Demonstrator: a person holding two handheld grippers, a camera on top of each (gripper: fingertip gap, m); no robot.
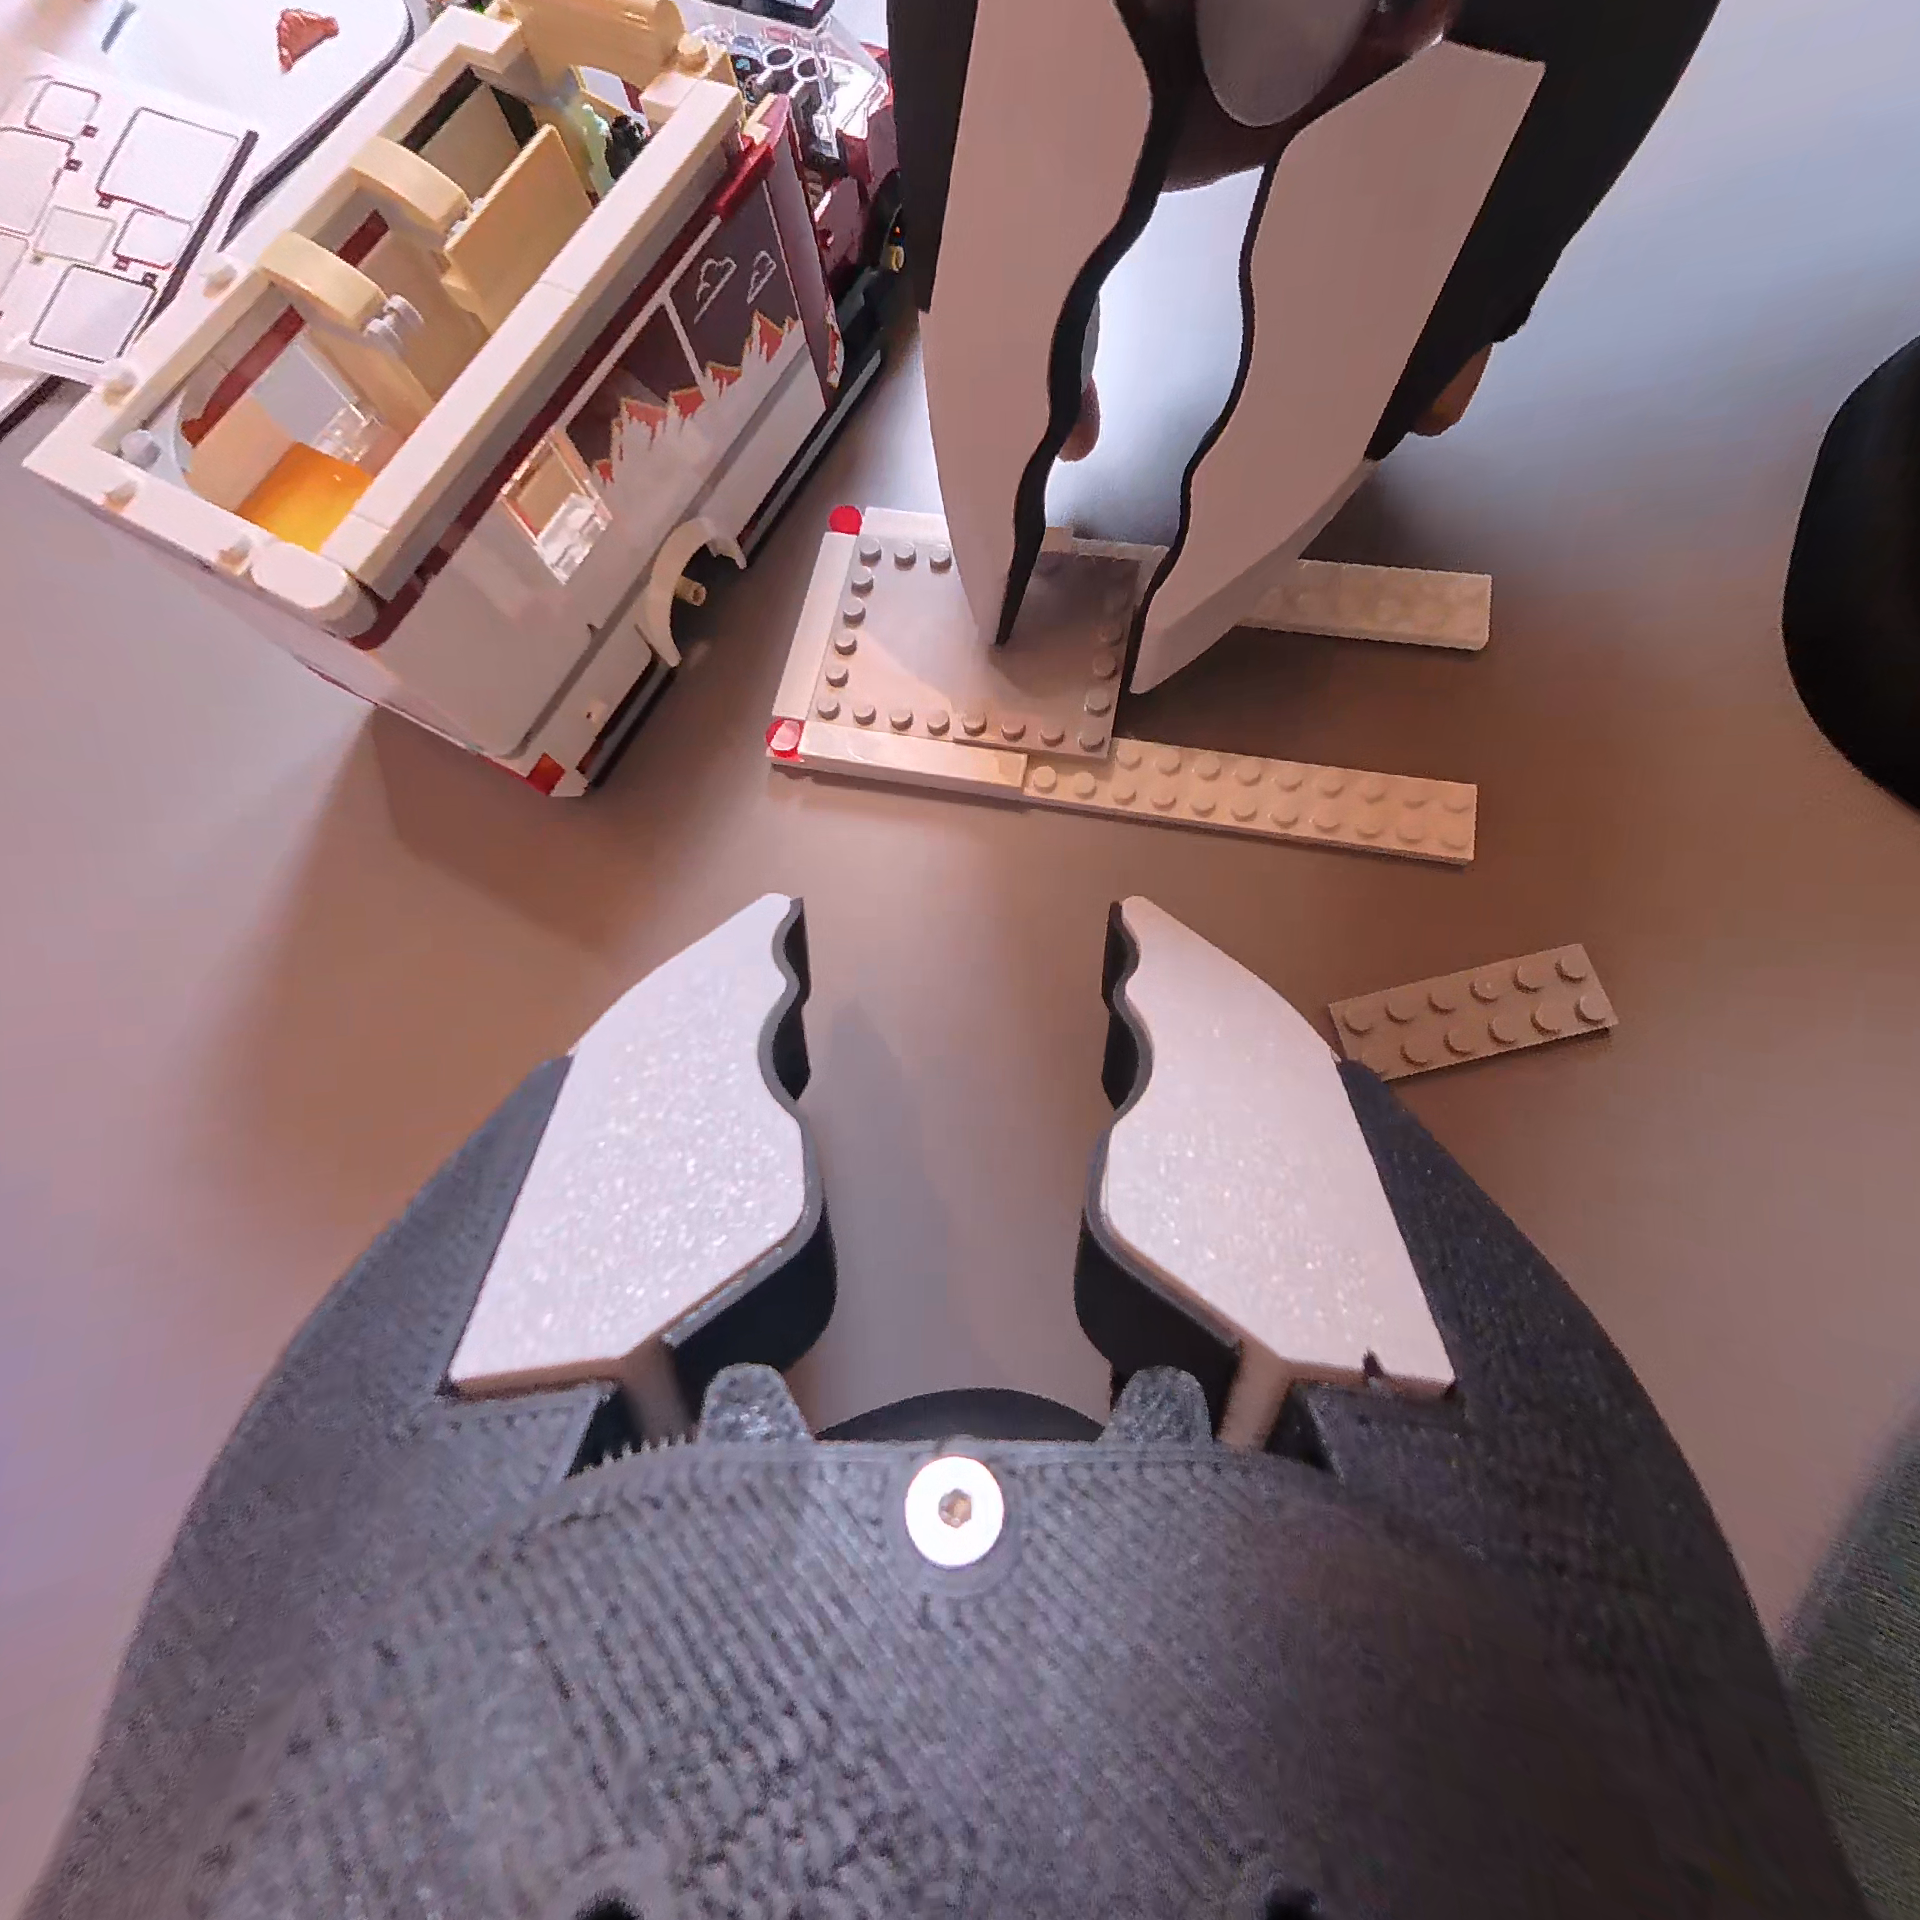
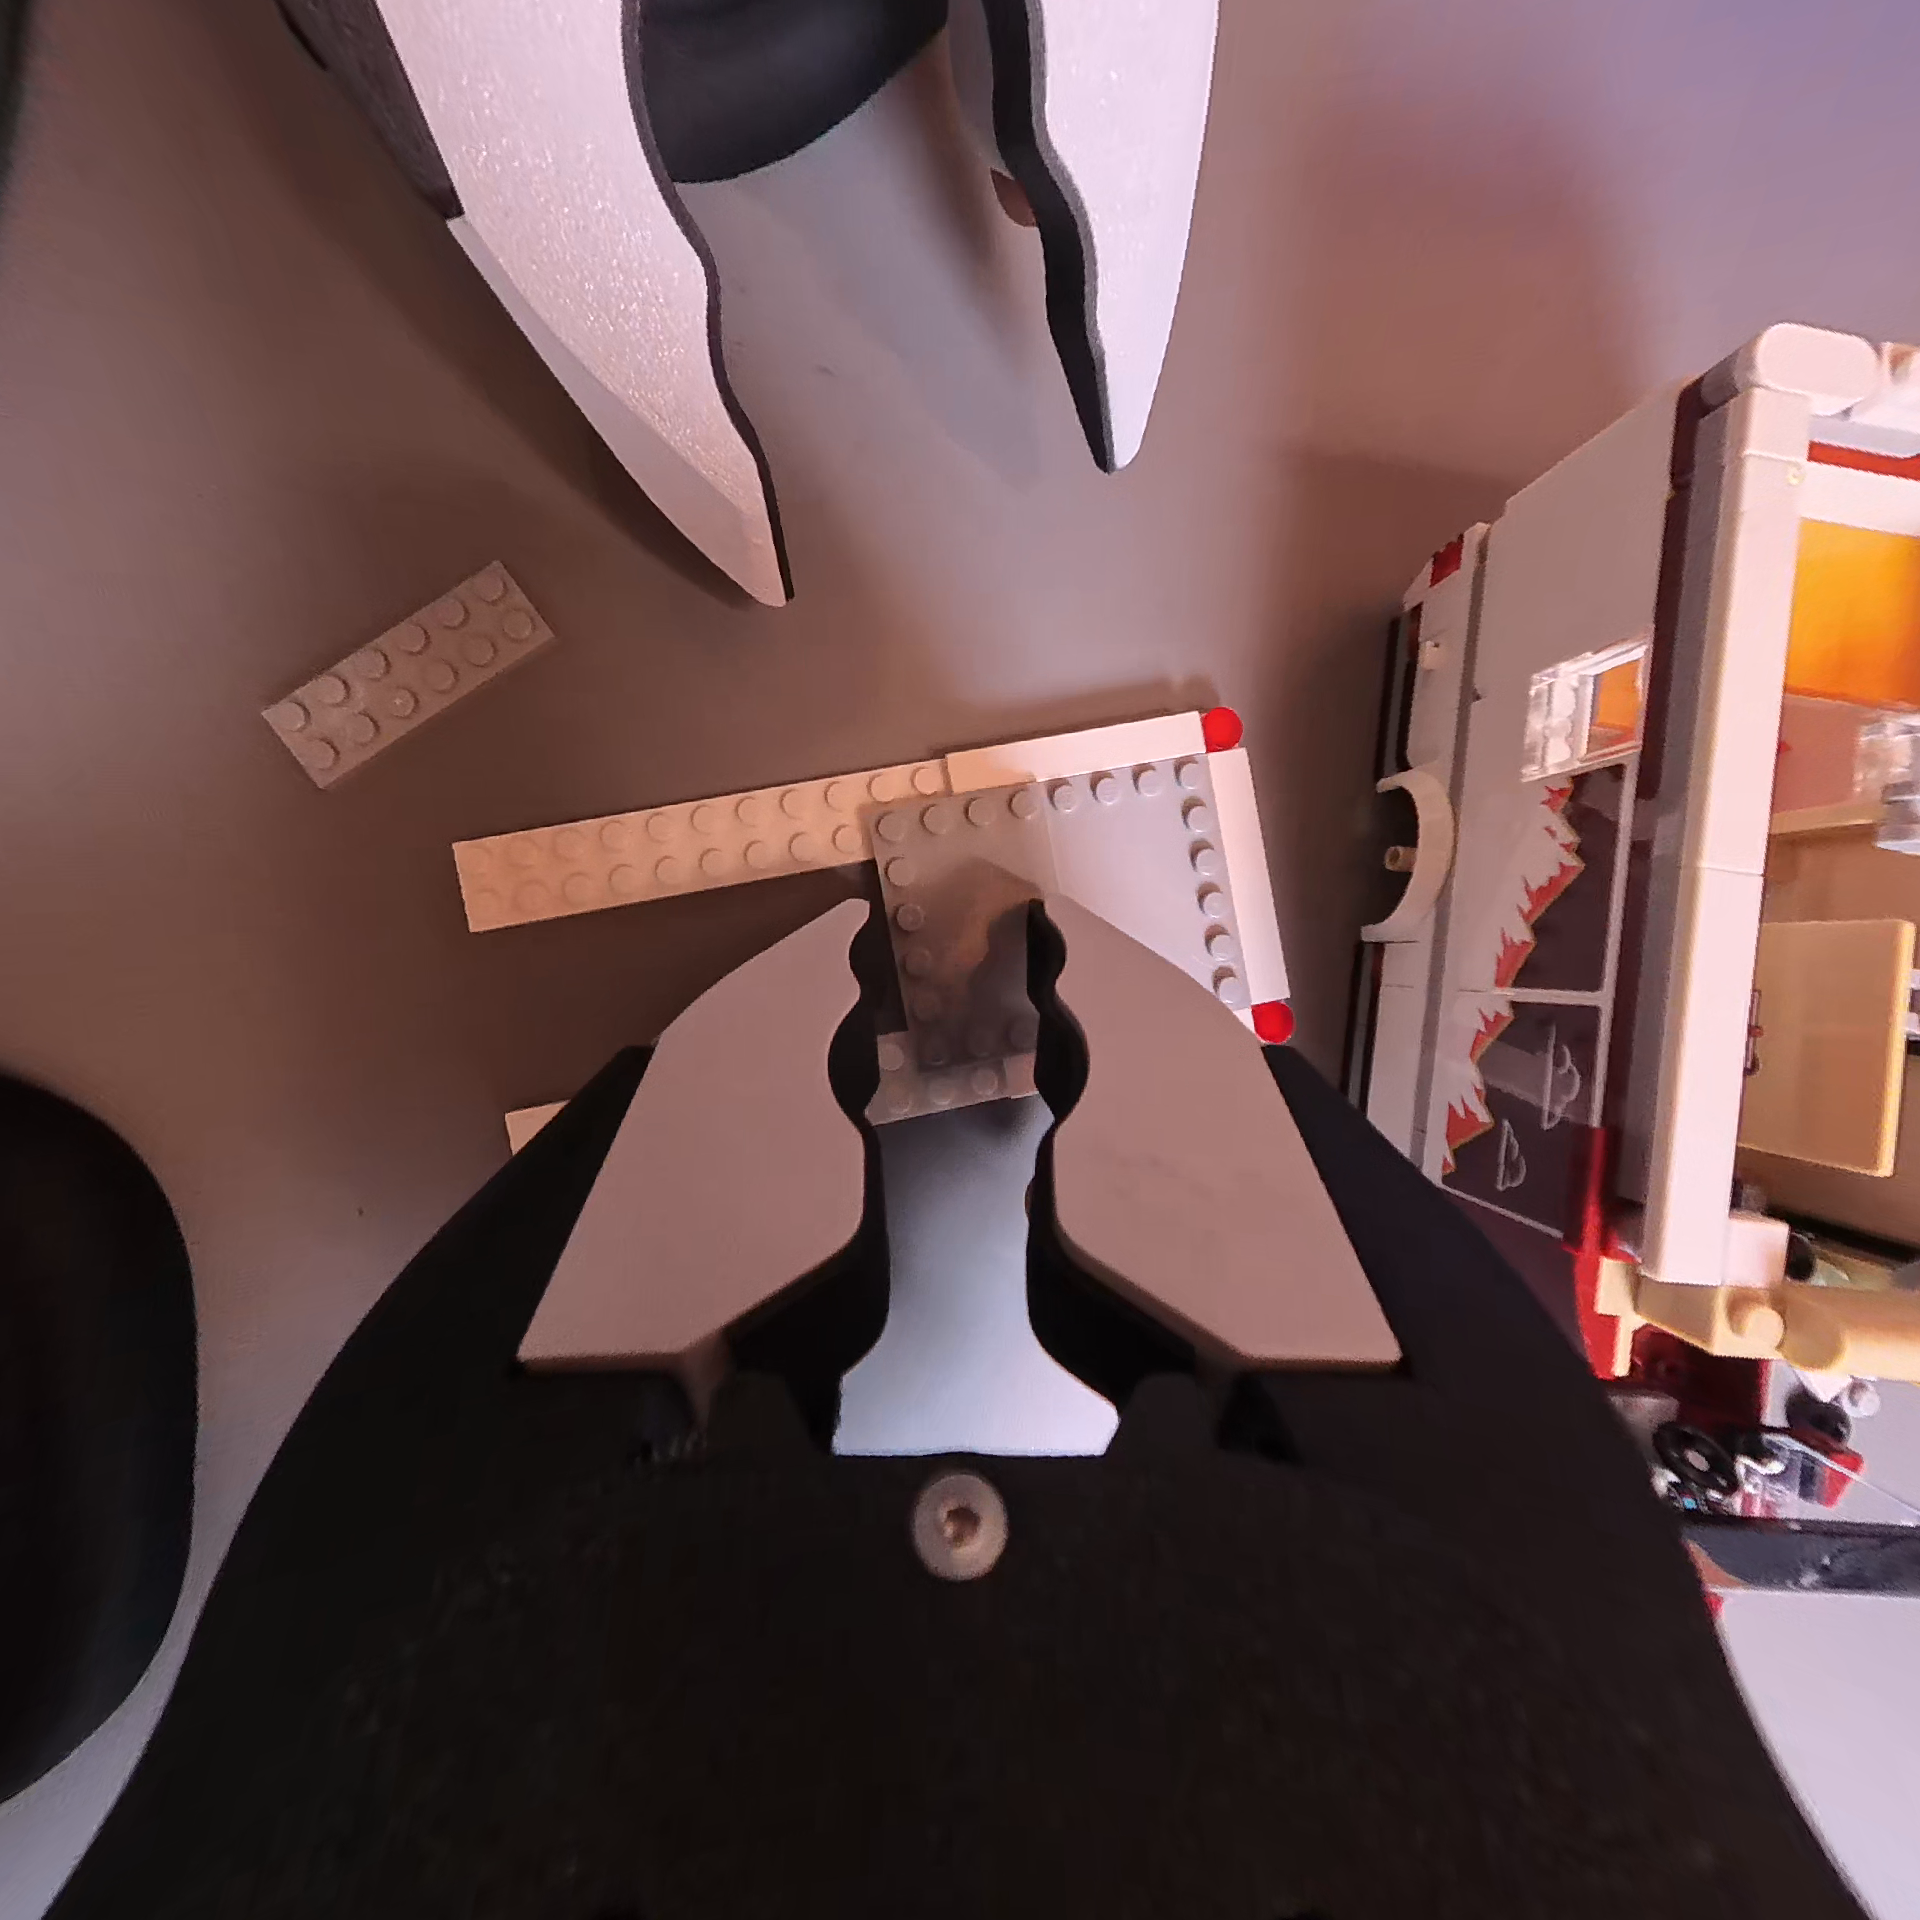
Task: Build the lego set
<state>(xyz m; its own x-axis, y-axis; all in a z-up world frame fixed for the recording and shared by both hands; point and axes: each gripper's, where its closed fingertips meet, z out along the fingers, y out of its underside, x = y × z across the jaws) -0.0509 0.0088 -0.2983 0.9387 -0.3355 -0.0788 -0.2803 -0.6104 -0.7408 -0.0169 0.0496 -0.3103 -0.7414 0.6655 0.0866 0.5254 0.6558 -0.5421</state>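
Note:
A flat brick assembly lies on the brown table: a grey square plate (image 1: 914, 665) with studs round its rim, white tiles, red round studs (image 1: 784, 736) at two corners, and tan long plates (image 1: 1247, 800). My right gripper (image 1: 1075, 665) comes down on it from above. In the right wrist view one fingertip (image 2: 1081, 956) stands on the grey plate (image 2: 1122, 883) and the other beside its edge; the right gripper (image 2: 948, 914) is partly open and grips nothing. My left gripper (image 1: 956, 914) is open and empty over bare table, short of the assembly.
A loose grey plate (image 1: 1470, 1013) lies right of my left gripper. A large white, tan and dark red brick van (image 1: 468, 436) stands left of the assembly. A sticker sheet (image 1: 94, 208) lies at far left. A dark rounded object (image 1: 1870, 571) sits at the right edge. The gap from one gripper's tips to the other's is roughly 6 centimetres.

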